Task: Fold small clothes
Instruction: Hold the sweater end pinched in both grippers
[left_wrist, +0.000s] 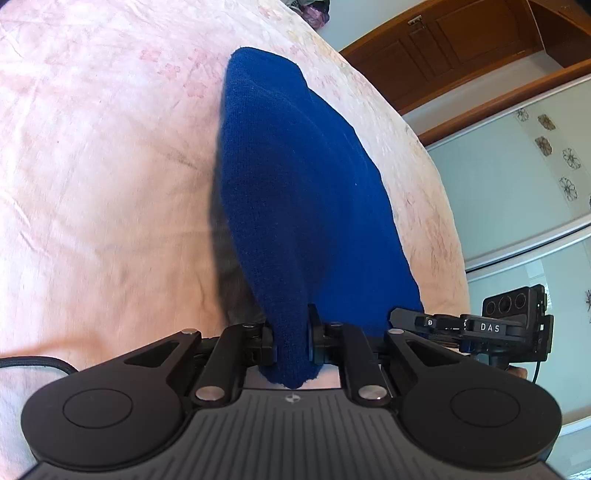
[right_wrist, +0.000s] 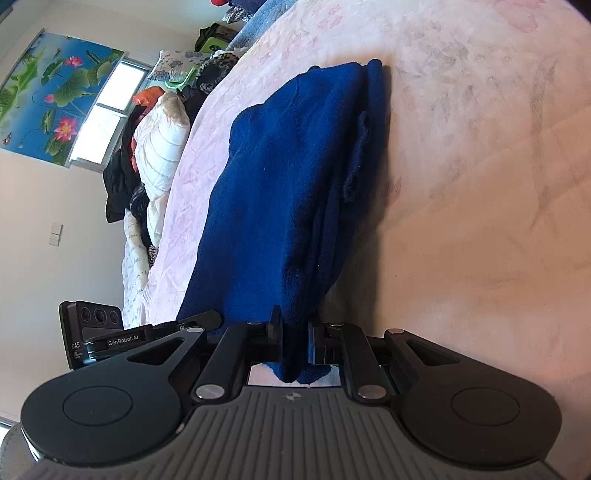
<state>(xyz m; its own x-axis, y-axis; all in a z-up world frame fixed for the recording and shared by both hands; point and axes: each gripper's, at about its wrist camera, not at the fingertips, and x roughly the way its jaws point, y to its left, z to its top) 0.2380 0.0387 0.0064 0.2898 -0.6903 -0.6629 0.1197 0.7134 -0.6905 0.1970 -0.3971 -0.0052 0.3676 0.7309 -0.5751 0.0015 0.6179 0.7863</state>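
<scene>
Blue knit garment (left_wrist: 295, 192) lies on the pink bedsheet (left_wrist: 92, 166), running from frame centre to the lower edge. Left gripper (left_wrist: 291, 339) pinches 1 near corner, jaws narrow. Right gripper (right_wrist: 294, 341) likewise clamps the garment's near edge, lower centre.

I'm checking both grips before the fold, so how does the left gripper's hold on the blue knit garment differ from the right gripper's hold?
The left gripper pinches a single rounded edge of the blue knit garment; the right gripper clamps a thicker bunch of several layers. Ahead of the left gripper the cloth looks smooth; ahead of the right gripper it shows stacked folds and a loose seam. Both are shut on the garment above the pink bedsheet.
</scene>
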